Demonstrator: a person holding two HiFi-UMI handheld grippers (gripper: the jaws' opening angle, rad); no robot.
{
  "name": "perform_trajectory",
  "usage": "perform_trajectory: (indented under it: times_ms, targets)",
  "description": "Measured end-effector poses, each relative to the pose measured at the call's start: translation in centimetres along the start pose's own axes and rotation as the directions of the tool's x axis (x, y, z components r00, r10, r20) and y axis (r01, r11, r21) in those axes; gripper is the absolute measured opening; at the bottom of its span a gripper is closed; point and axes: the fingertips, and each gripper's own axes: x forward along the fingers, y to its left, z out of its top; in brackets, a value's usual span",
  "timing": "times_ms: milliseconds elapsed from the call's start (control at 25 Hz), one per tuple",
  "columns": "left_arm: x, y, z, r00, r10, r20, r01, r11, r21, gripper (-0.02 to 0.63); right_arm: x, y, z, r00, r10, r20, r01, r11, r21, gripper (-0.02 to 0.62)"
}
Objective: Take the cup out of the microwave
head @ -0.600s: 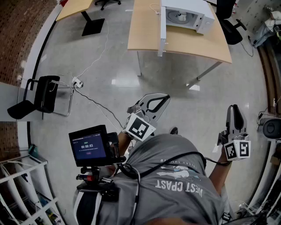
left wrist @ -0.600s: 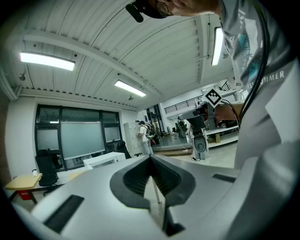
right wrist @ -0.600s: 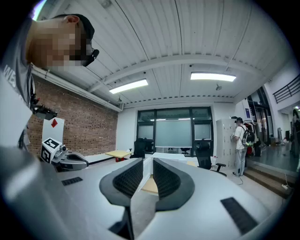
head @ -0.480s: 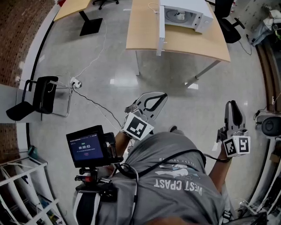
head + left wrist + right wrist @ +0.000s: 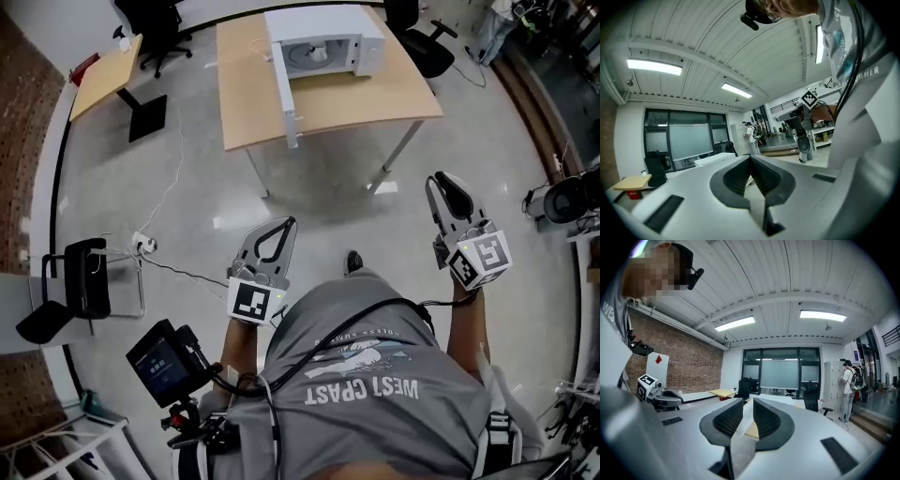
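**Inspector:** Fingers [image 5: 735, 176] of the left gripper [image 5: 750, 158], state?

**Assistant:** Tips pressed together, nothing between them.

**Inspector:** And the right gripper [image 5: 748, 401]?

**Assistant:** Fingers a narrow gap apart, nothing held.

**Inspector:** Location of the cup?

**Assistant:** The small pale cup [image 5: 319, 54] stands inside the white box-shaped microwave oven [image 5: 366, 42], on the round turntable; too small to note further detail. The oven's white door [image 5: 284, 89] is swung open at the cavity's left side. The oven sits at the far edge of the light wooden table [image 5: 375, 98].

**Inspector:** Grippers relative to the table?

**Assistant:** Both held over the grey polished floor [image 5: 187, 187], well apart from the table's near edge, one either side of the person in the grey T-shirt [image 5: 375, 394]
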Motion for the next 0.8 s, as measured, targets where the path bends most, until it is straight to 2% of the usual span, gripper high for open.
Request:
perform_trajectory:
  times_ms: [120,240,440,480,520,600,680,800]
  targets:
    - [0.2,0.9,-0.4,1.0,0.009,-0.004,-0.009,1.0,0.002,0.043,2.3,0.0,-0.5,0.999,0.03,-0.021,-0.03,1.0,0.003,0.074]
    - [0.9,3.8,-0.9,1.0,0.015,-0.023,-0.015,1.0,0.011,0.043,6.9,-0.5,-1.1,0.996,0.061,-0.06,-0.06,0.998,0.02,0.074]
    - [4.3,7.7,-2.8,0.996,0.053,-0.072,-0.049,0.997,0.051,0.043,15.6,-4.2,-3.3,0.989,0.11,-0.101,-0.106,0.993,0.049,0.074]
    - [5.1,8.5,-3.3,0.994,0.075,-0.083,-0.073,0.997,0.032,0.043,17.6,-5.2,-3.8,0.987,0.123,-0.107,-0.118,0.992,0.056,0.074]
    - [6.0,9.5,-3.8,0.989,0.111,-0.093,-0.114,0.993,-0.025,0.043,19.8,-6.1,-4.3,0.984,0.136,-0.114,-0.13,0.99,0.061,0.074]
    - [8.1,11.8,-4.9,0.976,0.184,-0.117,-0.202,0.965,-0.166,0.043,24.5,-8.5,-5.3,0.979,0.155,-0.131,-0.147,0.987,0.065,0.074]
    - [11.1,14.0,-5.7,0.966,0.214,-0.144,-0.24,0.95,-0.201,0.043,29.7,-11.5,-6.6,0.973,0.163,-0.16,-0.154,0.986,0.068,0.074]
    - [15.1,17.2,-6.1,0.954,0.242,-0.177,-0.276,0.939,-0.203,0.043,37.3,-15.1,-9.0,0.961,0.173,-0.215,-0.162,0.984,0.068,0.074]
